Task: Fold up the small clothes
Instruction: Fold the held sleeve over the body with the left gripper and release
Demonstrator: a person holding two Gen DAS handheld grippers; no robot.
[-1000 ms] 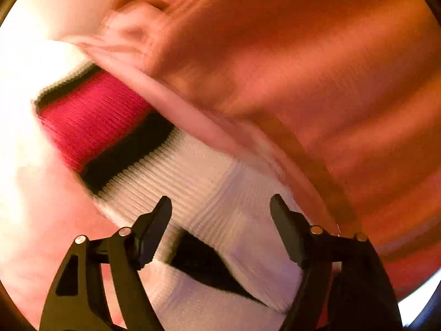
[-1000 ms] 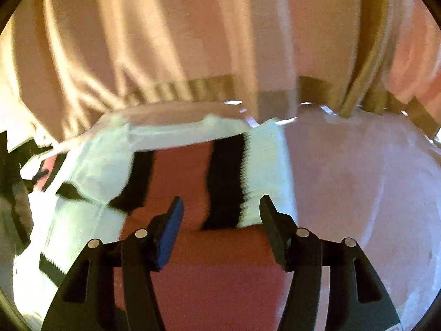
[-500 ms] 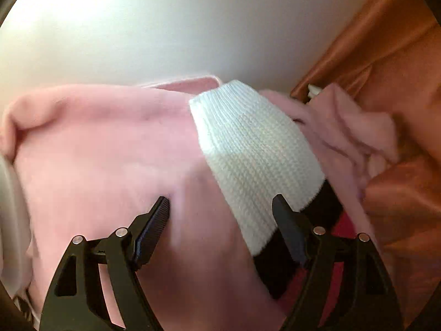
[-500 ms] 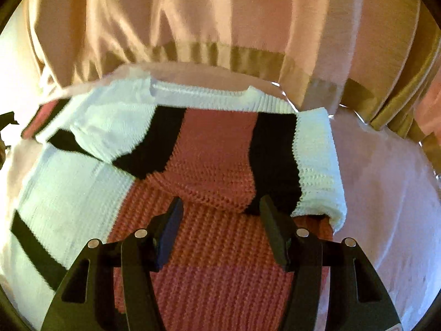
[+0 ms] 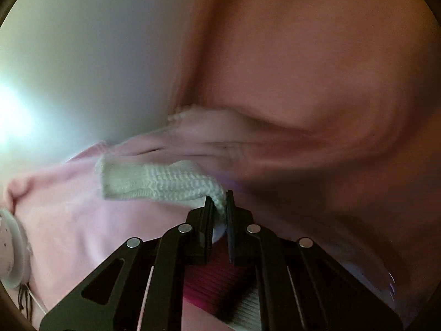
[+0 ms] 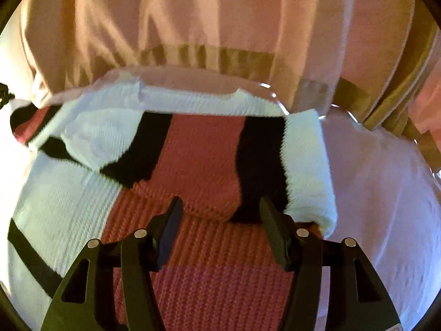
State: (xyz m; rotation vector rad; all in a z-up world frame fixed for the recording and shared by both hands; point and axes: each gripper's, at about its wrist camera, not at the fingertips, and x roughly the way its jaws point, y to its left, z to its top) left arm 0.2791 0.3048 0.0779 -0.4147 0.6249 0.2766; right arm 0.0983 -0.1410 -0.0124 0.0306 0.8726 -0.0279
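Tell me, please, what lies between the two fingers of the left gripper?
In the left wrist view, the white knitted cuff of the striped sweater is pinched between the shut left gripper fingers.

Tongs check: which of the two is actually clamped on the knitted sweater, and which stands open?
The left tongs are shut on the sweater's white sleeve cuff, having just closed. The right tongs stand open above the red band, pinching nothing.

The knitted sweater (image 6: 209, 248) is white, with black bands around broad red panels. It lies spread flat on a pink surface, one striped sleeve (image 6: 220, 162) folded across its body, the white cuff toward the right. In the left wrist view its other white ribbed cuff (image 5: 160, 182) is lifted and pinched.
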